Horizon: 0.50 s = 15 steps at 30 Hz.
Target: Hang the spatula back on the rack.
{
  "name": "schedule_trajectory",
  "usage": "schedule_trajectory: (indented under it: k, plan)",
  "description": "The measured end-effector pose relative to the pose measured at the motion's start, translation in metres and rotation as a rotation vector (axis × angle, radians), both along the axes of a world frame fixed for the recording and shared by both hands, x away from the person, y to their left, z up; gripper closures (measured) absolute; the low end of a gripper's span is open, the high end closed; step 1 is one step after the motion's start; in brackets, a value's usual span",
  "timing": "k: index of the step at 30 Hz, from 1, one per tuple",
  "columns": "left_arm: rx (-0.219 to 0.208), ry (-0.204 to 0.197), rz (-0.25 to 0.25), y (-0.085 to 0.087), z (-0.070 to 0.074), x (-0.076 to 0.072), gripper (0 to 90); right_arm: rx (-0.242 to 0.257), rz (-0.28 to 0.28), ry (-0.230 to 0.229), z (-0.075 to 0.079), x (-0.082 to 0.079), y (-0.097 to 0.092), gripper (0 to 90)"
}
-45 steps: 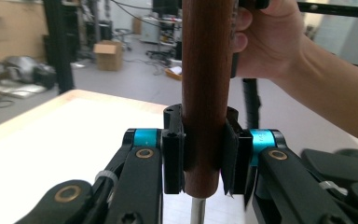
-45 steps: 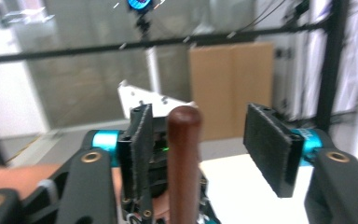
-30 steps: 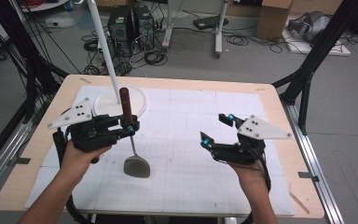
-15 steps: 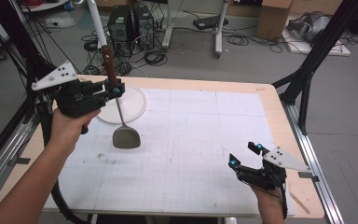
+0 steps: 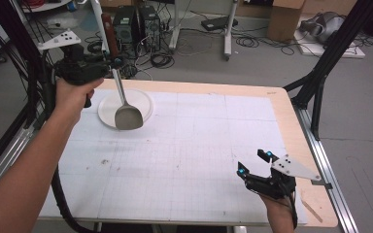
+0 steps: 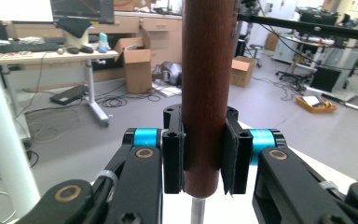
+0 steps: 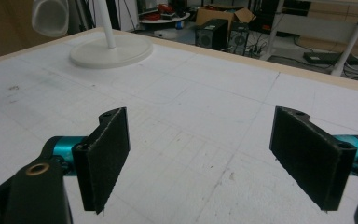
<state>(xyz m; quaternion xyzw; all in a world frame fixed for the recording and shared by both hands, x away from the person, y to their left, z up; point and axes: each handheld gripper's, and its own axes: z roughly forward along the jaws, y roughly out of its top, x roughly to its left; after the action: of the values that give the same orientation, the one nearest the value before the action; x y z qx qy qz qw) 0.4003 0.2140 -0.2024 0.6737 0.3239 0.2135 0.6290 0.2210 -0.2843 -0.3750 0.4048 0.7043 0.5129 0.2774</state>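
Two tools are in play, so take the high view first. Your left tool (image 5: 111, 62) is raised over the far left corner of the desk (image 5: 199, 145), clamped on the dark wooden handle of a spatula (image 5: 121, 92). Its long axis runs nearly upright, tilted a little, handle at the top and metal blade hanging low over the white round base plate (image 5: 145, 104) of a stand. Your right tool (image 5: 255, 162) sits low at the near right edge of the desk, well apart from the spatula, with nothing between its pads. The left hand is therefore the one carrying the work; I judge that any setting down turns on where the blade end points below that tool.

From the left gripper view, both pads press the brown handle (image 6: 205, 93) from either side, the handle standing vertical and its thin metal shank (image 6: 196, 212) leaving downward.

From the right gripper view, the jaws stand wide apart over bare gridded desk (image 7: 191, 116), and the white base plate (image 7: 112, 53) lies far ahead to the left.

No brand, label or writing can be read anywhere.
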Motion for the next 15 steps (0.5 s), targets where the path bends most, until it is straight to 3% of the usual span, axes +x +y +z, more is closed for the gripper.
schedule_trajectory:
  k: [3,10,15]
  plan:
    - [-0.016,0.003,0.023,0.005,0.003,0.010,73.3,0.001,-0.002,-0.001,-0.001,0.000,-0.001,18.7]
    - [0.001,0.006,0.070,0.008,0.008,0.025,73.4,0.002,-0.006,0.000,-0.002,-0.001,-0.002,18.7]
    - [-0.009,0.005,0.093,0.008,0.011,0.032,73.4,0.007,-0.010,0.009,-0.003,-0.001,-0.004,18.7]
